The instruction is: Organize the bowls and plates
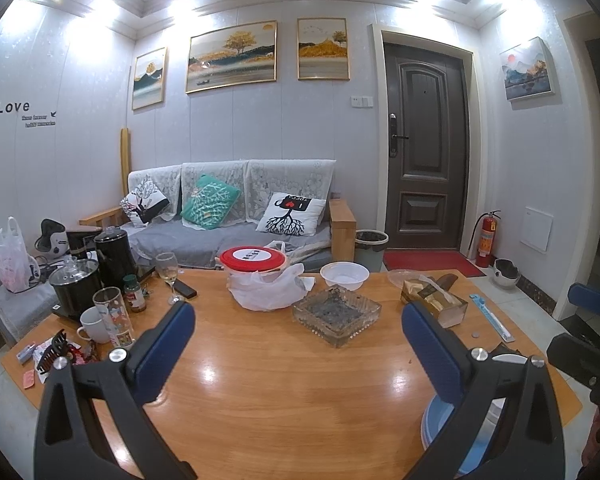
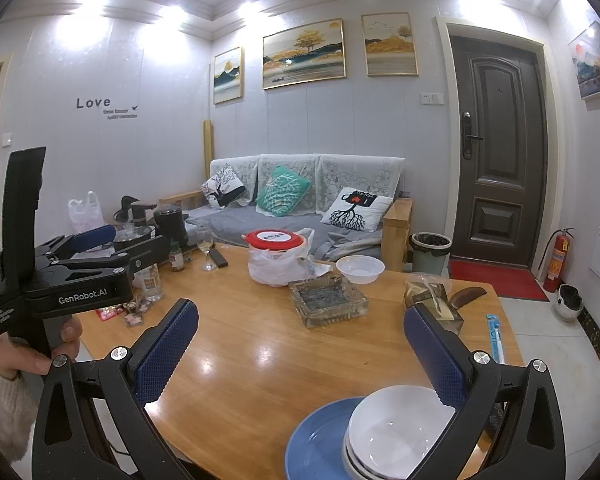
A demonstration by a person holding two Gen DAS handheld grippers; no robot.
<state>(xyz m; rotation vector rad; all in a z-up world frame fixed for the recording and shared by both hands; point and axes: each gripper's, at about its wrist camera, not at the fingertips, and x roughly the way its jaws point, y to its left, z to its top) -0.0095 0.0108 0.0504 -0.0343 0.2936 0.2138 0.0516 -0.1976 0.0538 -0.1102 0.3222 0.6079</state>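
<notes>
A stack of white bowls [image 2: 396,436] sits on a blue plate [image 2: 316,440] at the near right corner of the wooden table [image 2: 260,360]. My right gripper [image 2: 300,340] is open and empty above the table, its right finger just over the bowls' rim. My left gripper [image 1: 298,340] is open and empty over the table's middle; it also shows in the right wrist view [image 2: 100,248]. The blue plate [image 1: 440,428] peeks out behind the left gripper's right finger. Another white bowl [image 1: 344,275] stands at the table's far side, also in the right wrist view [image 2: 360,269].
A glass ashtray [image 1: 336,314], a red-lidded container in a plastic bag [image 1: 256,264], a wine glass [image 1: 168,276], cups, a kettle [image 1: 114,258] and clutter at the left, a gold box [image 1: 432,300] at the right. A sofa stands behind the table.
</notes>
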